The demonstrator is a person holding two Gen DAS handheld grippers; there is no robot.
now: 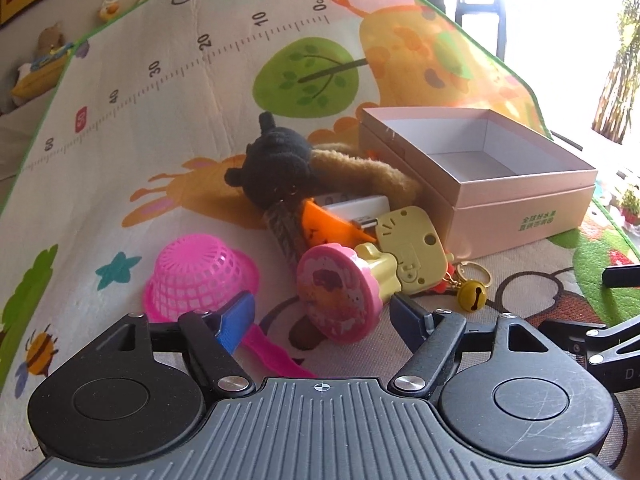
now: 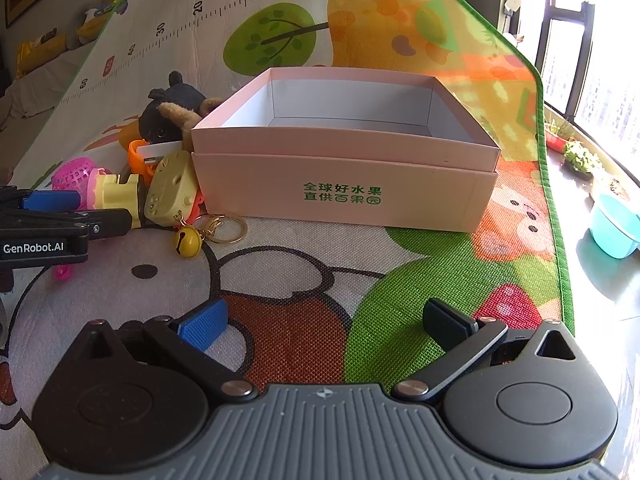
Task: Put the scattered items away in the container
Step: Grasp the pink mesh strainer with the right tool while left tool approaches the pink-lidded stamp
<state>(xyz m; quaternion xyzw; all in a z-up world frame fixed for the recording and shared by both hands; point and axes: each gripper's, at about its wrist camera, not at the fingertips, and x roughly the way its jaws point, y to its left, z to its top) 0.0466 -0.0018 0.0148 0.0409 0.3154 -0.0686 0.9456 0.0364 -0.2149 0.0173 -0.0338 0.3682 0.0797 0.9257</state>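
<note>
A pink cardboard box (image 1: 520, 196) (image 2: 344, 192) stands open and empty on the play mat. Left of it lies a pile: a black plush (image 1: 276, 160) (image 2: 160, 116), a brown plush (image 1: 360, 168), an orange piece (image 1: 320, 220), a white block (image 1: 356, 204), a yellow toy (image 1: 408, 248) (image 2: 172, 188) with a pink round end (image 1: 336, 292), a pink mesh basket (image 1: 200, 276) (image 2: 74, 178) and a gold bell keyring (image 1: 472, 292) (image 2: 188, 240). My left gripper (image 1: 324, 316) (image 2: 76, 208) is open, its jaws either side of the pink round end. My right gripper (image 2: 324, 324) is open and empty before the box.
A colourful play mat (image 2: 300, 300) covers the floor. A teal bowl (image 2: 612, 226) and potted plants (image 2: 576, 152) sit off the mat at the right. Plush toys (image 1: 44, 60) lie beyond the mat's far left edge.
</note>
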